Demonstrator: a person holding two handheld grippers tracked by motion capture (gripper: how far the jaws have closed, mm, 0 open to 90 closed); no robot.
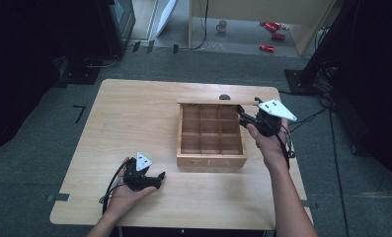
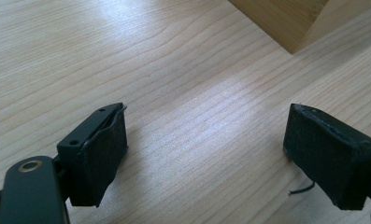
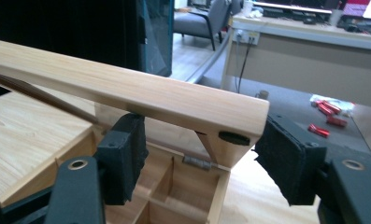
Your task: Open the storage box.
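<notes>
Grey carpet surrounded the pale wooden table, with a mug and a few red items on the floor beyond its far edge. At the near left, the person's left hand held the left gripper low over bare tabletop, its jaws spread wide with nothing between them; in the left gripper view the two padded fingers stood well apart above the wood grain, and a corner of the box showed ahead of them and to their right. To the right of that gripper, and farther from the person, sat the wooden tea box, its compartments exposed and its lid raised along the far side. At the box's far right corner the right gripper reached in from the right, held by the right hand. In the right gripper view its jaws stood on either side of the lid's edge near the corner, the left pad under the board and the right pad just beside its end, parted rather than pressed onto it. Below them lay a hinge and the open compartments.
</notes>
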